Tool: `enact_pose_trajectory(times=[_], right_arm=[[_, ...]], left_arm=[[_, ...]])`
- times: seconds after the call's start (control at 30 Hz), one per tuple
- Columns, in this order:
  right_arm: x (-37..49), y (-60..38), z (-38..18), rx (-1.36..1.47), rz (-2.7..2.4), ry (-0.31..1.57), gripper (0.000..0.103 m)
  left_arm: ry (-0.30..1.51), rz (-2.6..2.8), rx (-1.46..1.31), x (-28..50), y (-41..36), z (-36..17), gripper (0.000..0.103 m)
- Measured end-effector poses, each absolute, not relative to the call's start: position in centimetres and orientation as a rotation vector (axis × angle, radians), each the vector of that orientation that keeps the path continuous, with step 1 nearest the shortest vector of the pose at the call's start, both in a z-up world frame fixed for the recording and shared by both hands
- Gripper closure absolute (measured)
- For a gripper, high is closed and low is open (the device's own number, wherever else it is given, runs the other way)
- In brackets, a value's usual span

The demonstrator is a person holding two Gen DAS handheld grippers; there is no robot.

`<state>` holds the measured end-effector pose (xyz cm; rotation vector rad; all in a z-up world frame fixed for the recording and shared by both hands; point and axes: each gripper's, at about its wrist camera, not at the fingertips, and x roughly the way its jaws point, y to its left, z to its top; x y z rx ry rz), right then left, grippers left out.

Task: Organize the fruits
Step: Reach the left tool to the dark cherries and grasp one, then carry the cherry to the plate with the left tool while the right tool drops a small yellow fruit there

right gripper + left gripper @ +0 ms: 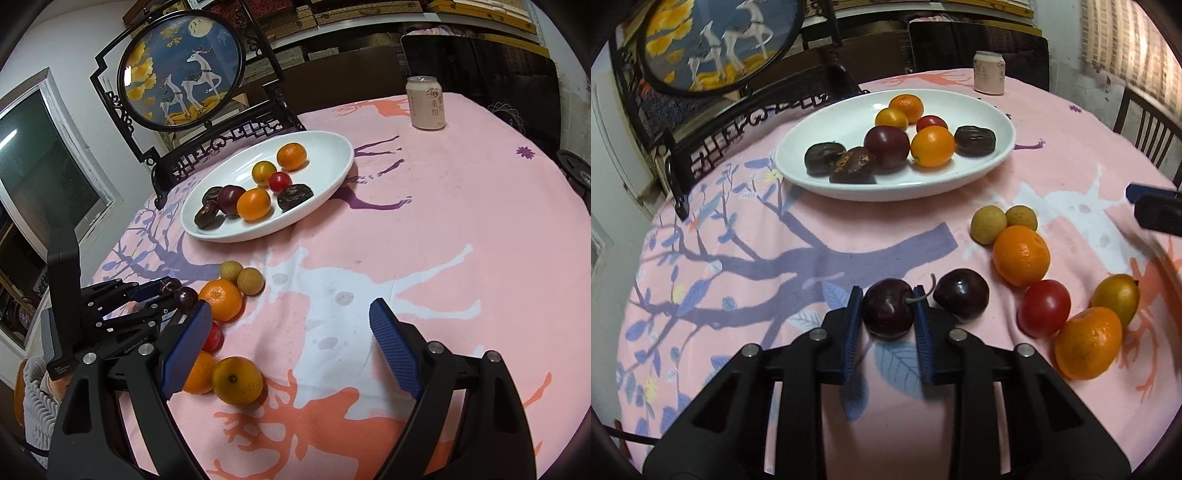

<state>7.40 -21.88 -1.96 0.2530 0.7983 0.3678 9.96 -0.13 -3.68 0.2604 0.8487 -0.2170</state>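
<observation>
My left gripper is shut on a dark cherry that rests on the pink tablecloth, its blue pads pressing both sides. A second dark cherry lies just right of it. Further right lie two longans, a mandarin, a red cherry tomato, a yellow-green fruit and another mandarin. The white plate beyond holds several fruits. My right gripper hovers open over bare cloth, nothing between its fingers. The loose fruits lie at its left finger.
A drink can stands at the table's far edge. A black-framed round deer screen stands behind the plate on the left. Dark chairs ring the far side. Open cloth lies to the right of the plate.
</observation>
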Motion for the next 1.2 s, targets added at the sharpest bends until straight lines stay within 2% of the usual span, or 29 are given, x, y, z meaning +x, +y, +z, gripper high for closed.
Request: enact_pose_trajectory(times=[0.17, 0.2, 0.23, 0.3, 0.4, 0.57, 0.73, 0.87, 0.9, 1.2], right_arm=[[8.1, -21.3, -2.4, 0.273, 0.411, 0.827, 0.016], [8.5, -21.1, -2.5, 0.288, 0.423, 0.838, 0.019], [9.1, -21.0, -2.7, 0.313, 0.437, 0.854, 0.031], [10.5, -20.6, -3.3, 0.373, 0.47, 0.91, 0.043], [12.4, -19.8, -4.2, 0.424, 0.492, 0.974, 0.056], [13.9, -18.4, -4.2, 0.419, 0.484, 0.995, 0.058], [15.1, -17.4, -5.0, 0.43, 0.491, 1.015, 0.069], [14.9, -17.6, -5.2, 0.45, 0.505, 1.012, 0.072], [15.0, -17.9, -5.4, 0.47, 0.509, 1.019, 0.08], [14.2, -19.4, -5.3, 0.54, 0.521, 1.004, 0.08]], left_arm=[[0.863, -0.16, 0.202, 10.4, 1.3, -3.5, 0.075], [0.871, -0.153, 0.188, 10.6, 1.5, -3.5, 0.075], [0.878, -0.154, 0.175, 10.7, 1.7, -3.5, 0.075], [0.878, -0.154, 0.171, 10.6, 1.8, -3.5, 0.075], [0.874, -0.145, 0.189, 10.5, 1.6, -3.6, 0.075], [0.874, -0.142, 0.199, 10.5, 1.5, -3.7, 0.075], [0.873, -0.14, 0.205, 10.5, 1.4, -3.7, 0.075], [0.871, -0.14, 0.207, 10.5, 1.4, -3.7, 0.075], [0.87, -0.14, 0.207, 10.5, 1.4, -3.7, 0.075], [0.857, -0.14, 0.189, 10.3, 1.5, -3.4, 0.075]])
